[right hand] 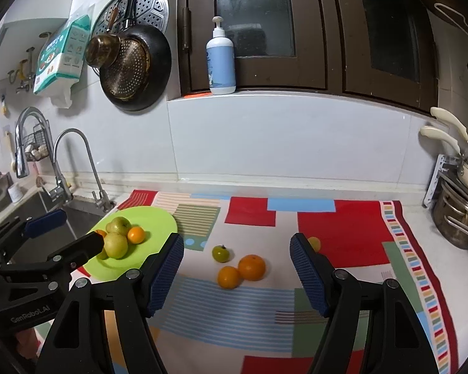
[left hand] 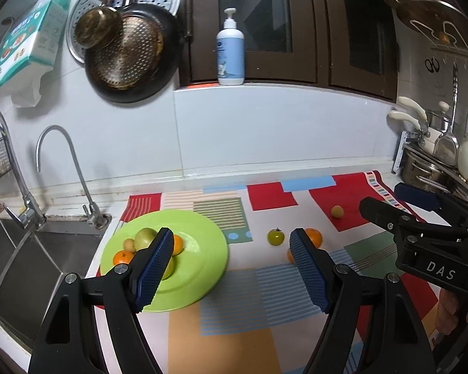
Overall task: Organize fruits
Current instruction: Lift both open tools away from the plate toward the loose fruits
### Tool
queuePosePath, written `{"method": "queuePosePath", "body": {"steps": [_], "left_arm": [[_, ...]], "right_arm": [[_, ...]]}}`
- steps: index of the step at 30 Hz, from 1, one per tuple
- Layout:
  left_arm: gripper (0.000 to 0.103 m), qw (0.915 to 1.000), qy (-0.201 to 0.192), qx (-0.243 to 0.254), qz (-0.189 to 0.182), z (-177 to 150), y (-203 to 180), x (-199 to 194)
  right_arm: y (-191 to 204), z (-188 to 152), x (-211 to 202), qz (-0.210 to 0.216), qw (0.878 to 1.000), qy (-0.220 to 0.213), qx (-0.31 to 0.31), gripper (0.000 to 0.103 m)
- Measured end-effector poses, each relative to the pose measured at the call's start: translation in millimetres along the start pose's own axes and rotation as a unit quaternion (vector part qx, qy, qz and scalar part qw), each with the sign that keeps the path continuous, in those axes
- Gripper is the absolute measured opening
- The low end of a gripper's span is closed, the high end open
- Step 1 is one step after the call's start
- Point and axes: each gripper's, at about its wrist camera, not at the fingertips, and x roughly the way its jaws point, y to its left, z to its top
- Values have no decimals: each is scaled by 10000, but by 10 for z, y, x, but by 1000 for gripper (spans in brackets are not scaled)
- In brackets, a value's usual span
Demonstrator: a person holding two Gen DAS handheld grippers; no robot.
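A lime green plate (left hand: 199, 268) (right hand: 159, 221) lies at the left of a patterned cloth and holds several fruits: green apples (right hand: 117, 244) and small oranges (right hand: 136, 234). On the cloth lie a small green fruit (left hand: 275, 237) (right hand: 220, 253), two oranges (right hand: 251, 267) (right hand: 228, 277) and a small yellow fruit (left hand: 337, 211) (right hand: 315, 243). My left gripper (left hand: 232, 243) is open and empty, above the plate's right edge. My right gripper (right hand: 237, 244) is open and empty, above the loose fruits.
A steel sink (left hand: 31, 249) with two faucets (left hand: 62, 168) lies left of the cloth. Pans (left hand: 131, 59) hang on the wall. A pump bottle (left hand: 231, 50) stands on the window ledge. Pots and utensils (right hand: 458, 212) stand at the right.
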Motion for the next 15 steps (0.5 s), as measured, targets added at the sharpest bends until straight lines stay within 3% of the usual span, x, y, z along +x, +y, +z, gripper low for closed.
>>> {"method": "queuePosePath", "body": {"steps": [15], "left_arm": [[76, 9976, 62, 639, -259, -62, -453, 331]], "right_arm": [[-278, -60, 294, 377, 9952, 371, -822, 71]]}}
